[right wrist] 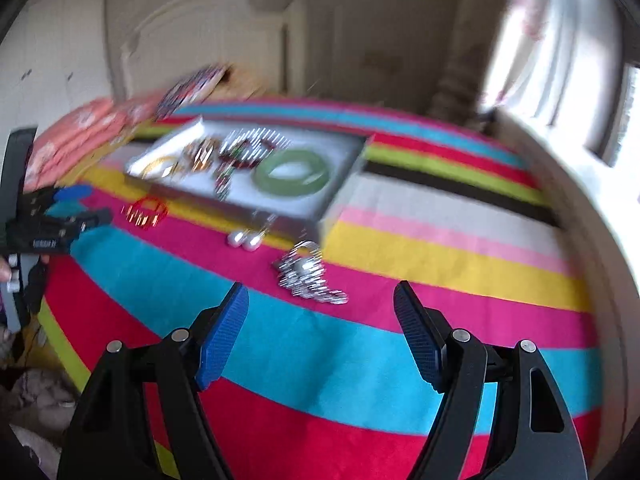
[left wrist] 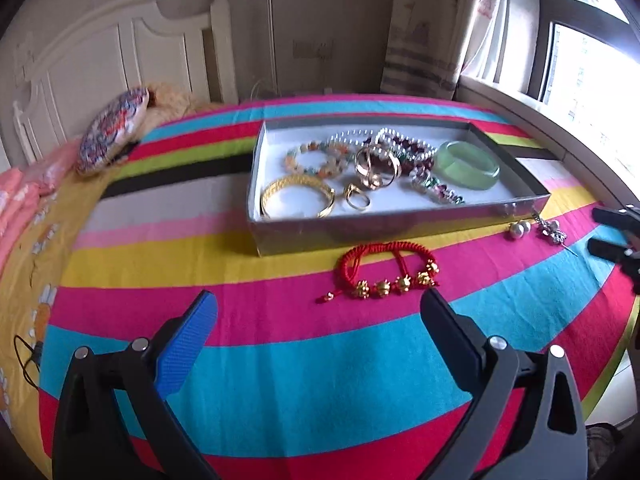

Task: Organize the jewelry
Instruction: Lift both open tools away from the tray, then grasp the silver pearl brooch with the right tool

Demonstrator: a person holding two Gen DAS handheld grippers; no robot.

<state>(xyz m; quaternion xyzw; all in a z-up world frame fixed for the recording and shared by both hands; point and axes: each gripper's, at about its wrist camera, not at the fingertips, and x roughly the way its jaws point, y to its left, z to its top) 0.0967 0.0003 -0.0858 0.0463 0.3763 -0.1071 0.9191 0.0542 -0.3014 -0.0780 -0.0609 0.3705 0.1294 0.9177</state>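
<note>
Setting: bed (left wrist: 280, 380) covered with a bright striped sheet, headboard and window behind; both views look forward along handheld tongs.
Jewelry box: shallow grey tray (left wrist: 396, 220) lying flat on the bed, already holding a green jade bangle (left wrist: 468, 164), a gold bangle (left wrist: 298, 200), gold rings (left wrist: 356, 198) and several beaded bracelets (left wrist: 312, 158).
Loose pieces: red cord bracelet (left wrist: 386, 272) with gold charms lies on the sheet just in front of the tray; pearl earrings (left wrist: 520, 229) and a silver ornament (left wrist: 552, 232) lie near the tray's front right corner.
Left tongs: left tongs (left wrist: 320, 312) spread wide apart, holding nothing, hovering just short of the red cord bracelet.
Right tongs: right tongs (right wrist: 320, 304) also spread apart and empty, with a heap of silver chain (right wrist: 308, 276) just ahead of the tips; this view is motion-blurred, so fine detail is uncertain.
Step in hand: judged to be picking up the pieces left outside the tray, one for each hand.
Doing it well: lower each pair of tips to straddle its piece, close on the cord or a bunch of chain rather than on a single charm, and avoid pinching the sheet.
Placing: lift clear of the tray wall and release over a bare patch of the white lining.
Risk: thin cord or chain may slip from the pads or snag.
</note>
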